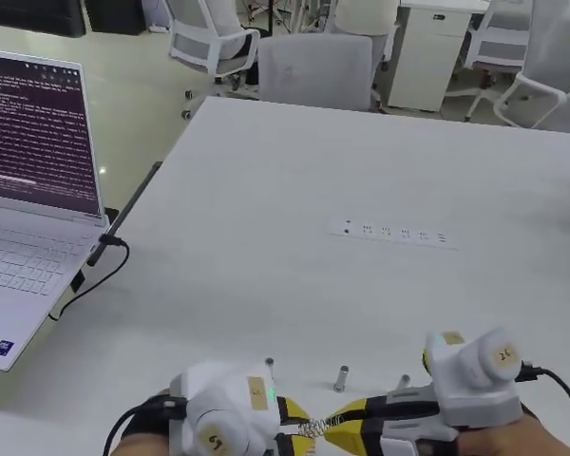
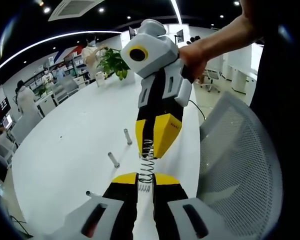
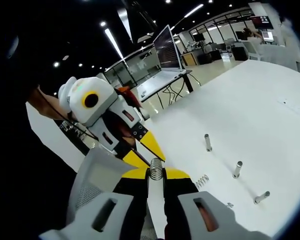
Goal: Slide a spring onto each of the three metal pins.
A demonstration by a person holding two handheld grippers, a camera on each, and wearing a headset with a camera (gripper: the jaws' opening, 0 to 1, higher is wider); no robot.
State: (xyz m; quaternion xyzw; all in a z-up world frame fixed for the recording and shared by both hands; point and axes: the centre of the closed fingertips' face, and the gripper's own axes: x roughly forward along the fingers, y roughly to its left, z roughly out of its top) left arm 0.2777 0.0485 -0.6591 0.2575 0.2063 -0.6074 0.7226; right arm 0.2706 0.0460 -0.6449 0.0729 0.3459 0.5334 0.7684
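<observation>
- Left hand-held gripper (image 2: 146, 181) and right hand-held gripper (image 3: 156, 175) both clamp one spring (image 2: 147, 159); pulling apart could stretch it.
- Slipping, it could jump off the table (image 2: 65, 150).

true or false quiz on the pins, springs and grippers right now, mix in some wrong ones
1. The left gripper and right gripper grip one spring between them. True.
2. A spring sits on the middle pin. False: all three pins are bare.
3. A second spring lies loose on the table. True.
4. The laptop is closed. False: the laptop is open, screen lit.
</observation>
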